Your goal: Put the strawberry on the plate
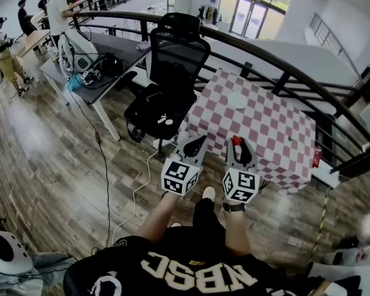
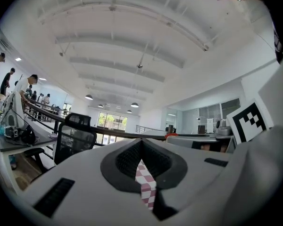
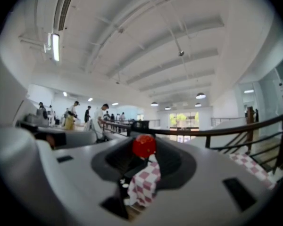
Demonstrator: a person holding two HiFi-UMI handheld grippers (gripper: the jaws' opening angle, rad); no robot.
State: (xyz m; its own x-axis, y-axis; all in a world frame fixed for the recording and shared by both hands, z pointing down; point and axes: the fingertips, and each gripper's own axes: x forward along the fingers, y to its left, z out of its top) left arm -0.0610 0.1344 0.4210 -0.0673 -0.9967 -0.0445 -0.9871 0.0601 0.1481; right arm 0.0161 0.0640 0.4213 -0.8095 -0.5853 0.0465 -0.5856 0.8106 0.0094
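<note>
A red strawberry (image 1: 237, 141) sits between the tips of my right gripper (image 1: 237, 145), whose jaws are shut on it. In the right gripper view the strawberry (image 3: 144, 146) fills the gap at the tips of the right gripper (image 3: 144, 149). The white plate (image 1: 237, 100) lies on the pink-and-white checkered table (image 1: 283, 134), near its far left corner and beyond both grippers. My left gripper (image 1: 196, 144) hovers at the table's near left edge, its jaws together and holding nothing. In the left gripper view the left gripper (image 2: 142, 144) has its tips meeting over a sliver of checkered cloth.
A black office chair (image 1: 172, 73) stands just left of the table. A curved dark railing (image 1: 283, 66) runs behind it. A small red thing (image 1: 316, 158) hangs at the table's right edge. A grey desk (image 1: 105, 66), floor cables (image 1: 105, 165) and several people are at the left.
</note>
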